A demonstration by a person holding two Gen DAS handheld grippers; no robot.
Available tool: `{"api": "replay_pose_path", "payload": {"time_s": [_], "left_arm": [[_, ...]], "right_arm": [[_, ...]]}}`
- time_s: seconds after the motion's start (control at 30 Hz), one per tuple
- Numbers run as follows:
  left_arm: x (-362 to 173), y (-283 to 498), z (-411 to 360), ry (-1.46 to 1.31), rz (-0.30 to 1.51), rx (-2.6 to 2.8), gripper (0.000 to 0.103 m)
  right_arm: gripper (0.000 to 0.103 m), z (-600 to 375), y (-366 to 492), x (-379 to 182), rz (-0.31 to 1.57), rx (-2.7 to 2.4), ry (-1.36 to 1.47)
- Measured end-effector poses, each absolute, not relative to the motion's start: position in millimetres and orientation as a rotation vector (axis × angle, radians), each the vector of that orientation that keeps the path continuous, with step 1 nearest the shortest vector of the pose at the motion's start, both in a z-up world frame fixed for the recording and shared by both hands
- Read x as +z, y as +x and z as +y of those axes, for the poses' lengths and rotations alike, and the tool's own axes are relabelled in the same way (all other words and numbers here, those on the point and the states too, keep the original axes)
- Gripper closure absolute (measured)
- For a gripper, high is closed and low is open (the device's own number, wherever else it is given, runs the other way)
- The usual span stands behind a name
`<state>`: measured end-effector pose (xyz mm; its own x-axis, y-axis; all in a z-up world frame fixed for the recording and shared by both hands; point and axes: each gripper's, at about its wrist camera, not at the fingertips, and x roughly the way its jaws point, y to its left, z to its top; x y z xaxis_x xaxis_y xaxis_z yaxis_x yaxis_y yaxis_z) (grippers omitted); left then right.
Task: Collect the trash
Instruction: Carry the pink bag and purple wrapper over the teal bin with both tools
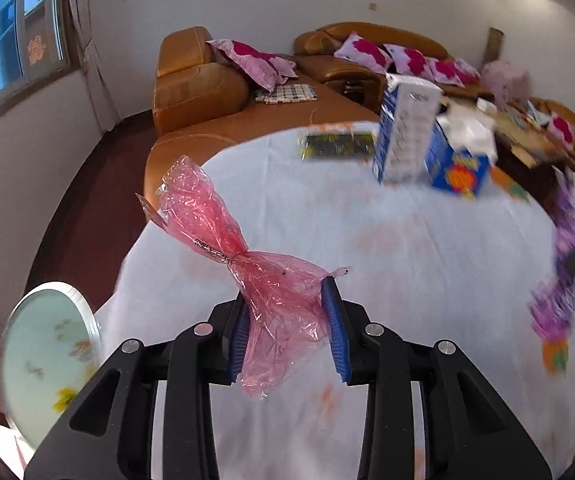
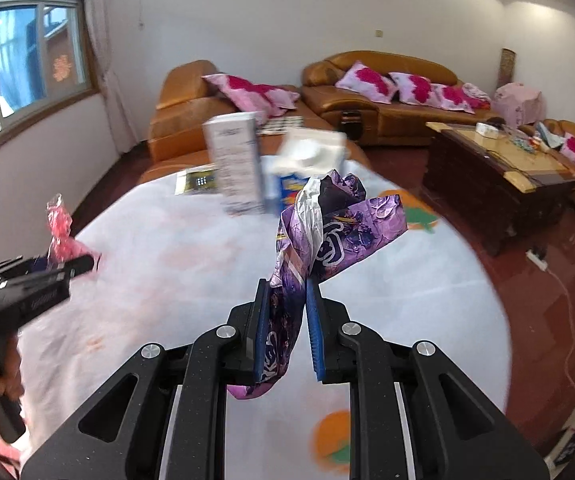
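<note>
Left tongs point(image 1: 287, 332) hold the pink wrapper point(image 1: 247, 264), right tongs point(image 2: 285, 328) the purple wrapper point(image 2: 327, 224); cartons point(image 1: 407, 132) remain at one o'clock on the surface point(image 1: 407, 260).

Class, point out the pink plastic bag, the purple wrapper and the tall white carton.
pink plastic bag point(image 1: 223, 254): left wrist view, twisted middle.
purple wrapper point(image 2: 351, 236): right wrist view, upper crumpled part.
tall white carton point(image 1: 407, 132): left wrist view, front face.

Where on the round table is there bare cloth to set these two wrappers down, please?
The near and middle tablecloth lies bare, between the two grippers and the cartons. The far side is crowded: white carton, blue box and dark packet. A round dish sits off the left edge.
</note>
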<state>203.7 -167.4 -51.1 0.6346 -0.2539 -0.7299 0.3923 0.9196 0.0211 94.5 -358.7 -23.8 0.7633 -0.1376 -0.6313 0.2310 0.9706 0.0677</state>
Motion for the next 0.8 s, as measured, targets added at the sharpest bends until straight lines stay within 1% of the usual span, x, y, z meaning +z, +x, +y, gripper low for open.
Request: {"api": "replay_pose_path", "payload": {"time_s": [0.2,0.33,0.8], "left_arm": [[-54,155,-108,0.179,0.811,-0.313,0.068],[-55,144,-81,0.147,0.815,-0.272,0.068],[-54,129,-54,0.121,0.814,-0.228,0.068]], "right_arm": [[0.084,-301,87,-24,0.683,-0.100,0.123],[0.084,-268,84,-27,0.706,-0.046,0.103],[0.084,-218,80,-32,0.735,0.036,0.137]]}}
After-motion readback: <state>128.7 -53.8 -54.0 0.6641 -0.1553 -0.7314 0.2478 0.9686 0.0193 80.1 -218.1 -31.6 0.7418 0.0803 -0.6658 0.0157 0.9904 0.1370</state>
